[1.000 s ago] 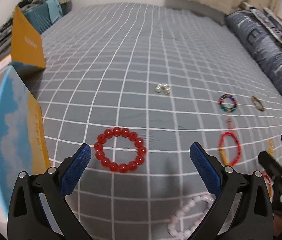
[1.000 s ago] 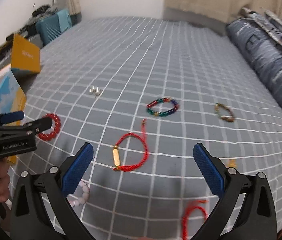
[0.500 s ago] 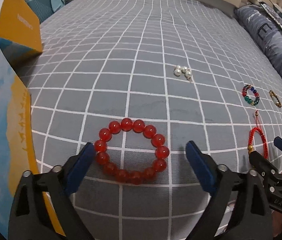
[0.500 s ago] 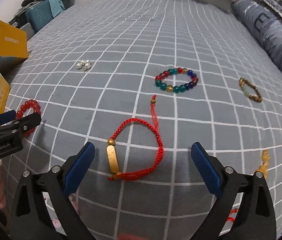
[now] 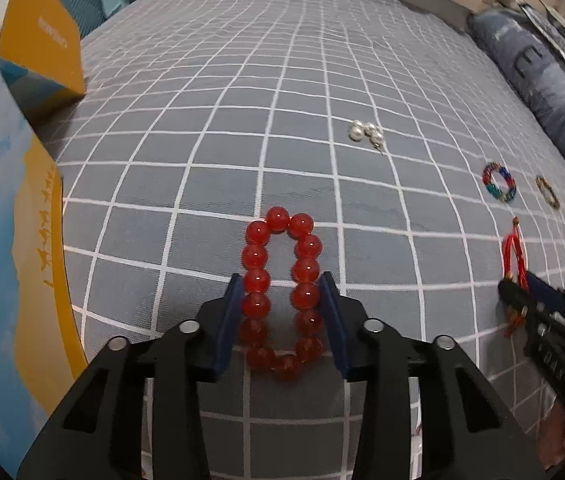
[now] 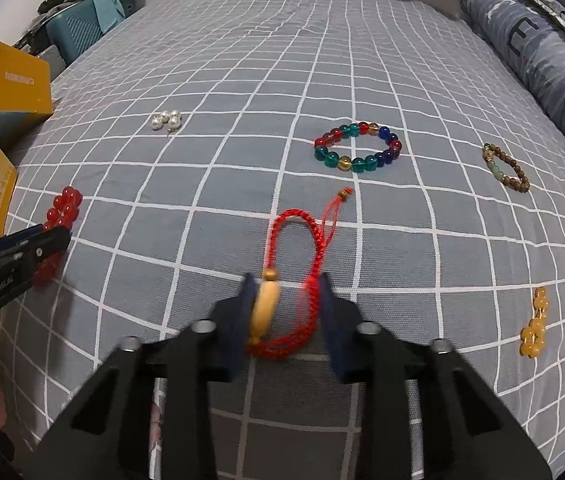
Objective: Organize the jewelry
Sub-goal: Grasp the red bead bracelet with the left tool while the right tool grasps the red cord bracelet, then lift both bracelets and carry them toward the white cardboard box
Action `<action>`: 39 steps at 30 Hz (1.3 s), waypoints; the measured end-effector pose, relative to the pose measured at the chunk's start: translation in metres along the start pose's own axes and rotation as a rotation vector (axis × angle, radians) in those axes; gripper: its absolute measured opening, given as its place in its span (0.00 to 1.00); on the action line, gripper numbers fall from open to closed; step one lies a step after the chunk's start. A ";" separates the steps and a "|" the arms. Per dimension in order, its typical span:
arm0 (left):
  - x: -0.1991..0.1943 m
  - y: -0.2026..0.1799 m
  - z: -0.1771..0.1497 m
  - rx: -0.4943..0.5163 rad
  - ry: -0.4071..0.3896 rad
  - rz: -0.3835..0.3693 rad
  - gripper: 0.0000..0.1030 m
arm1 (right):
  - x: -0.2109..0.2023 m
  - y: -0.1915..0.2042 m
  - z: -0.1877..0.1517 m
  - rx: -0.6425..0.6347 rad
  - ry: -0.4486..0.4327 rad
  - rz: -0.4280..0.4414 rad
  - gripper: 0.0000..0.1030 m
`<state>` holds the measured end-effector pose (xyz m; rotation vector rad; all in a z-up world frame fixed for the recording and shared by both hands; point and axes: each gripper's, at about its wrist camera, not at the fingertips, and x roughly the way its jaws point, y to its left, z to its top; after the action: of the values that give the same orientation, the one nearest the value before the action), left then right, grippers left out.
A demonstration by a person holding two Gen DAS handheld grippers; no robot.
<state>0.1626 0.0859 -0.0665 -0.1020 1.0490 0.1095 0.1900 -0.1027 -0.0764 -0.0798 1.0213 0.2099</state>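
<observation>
On the grey checked bedspread, my left gripper [image 5: 282,300] is shut on the red bead bracelet [image 5: 280,256], squeezed into a narrow oval between the blue pads. My right gripper [image 6: 286,300] is shut on the red cord bracelet [image 6: 302,236] with a gold tube bead, also pinched narrow. Each gripper shows in the other's view: the right one [image 5: 538,304] at the right edge, the left one [image 6: 18,252] at the left edge. Loose on the bed lie pearl earrings [image 6: 165,120], a multicoloured bead bracelet [image 6: 358,146], a brown bead bracelet [image 6: 506,168] and a yellow bead piece [image 6: 534,328].
An open yellow and blue box [image 5: 6,216] stands at the left, its lid [image 5: 42,36] upright behind. A rolled blue quilt [image 6: 542,64] lies along the right side. A teal case [image 6: 82,28] sits beyond the bed's far left corner.
Both grippers have moved forward and down and closed: the left on the red bead bracelet, the right on the red cord bracelet. Both bracelets went from round to squeezed ovals.
</observation>
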 end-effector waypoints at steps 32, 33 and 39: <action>-0.011 -0.004 -0.003 0.028 -0.052 -0.006 0.43 | -0.010 -0.001 -0.004 0.034 -0.006 0.024 0.10; -0.012 -0.004 -0.003 0.032 -0.058 -0.003 0.46 | -0.011 -0.002 -0.004 0.038 -0.006 0.025 0.10; -0.014 0.002 -0.002 0.009 -0.085 0.021 0.57 | -0.016 -0.006 -0.003 0.060 -0.017 0.034 0.27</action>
<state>0.1539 0.0873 -0.0550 -0.0779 0.9656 0.1269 0.1811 -0.1111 -0.0647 -0.0060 1.0119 0.2105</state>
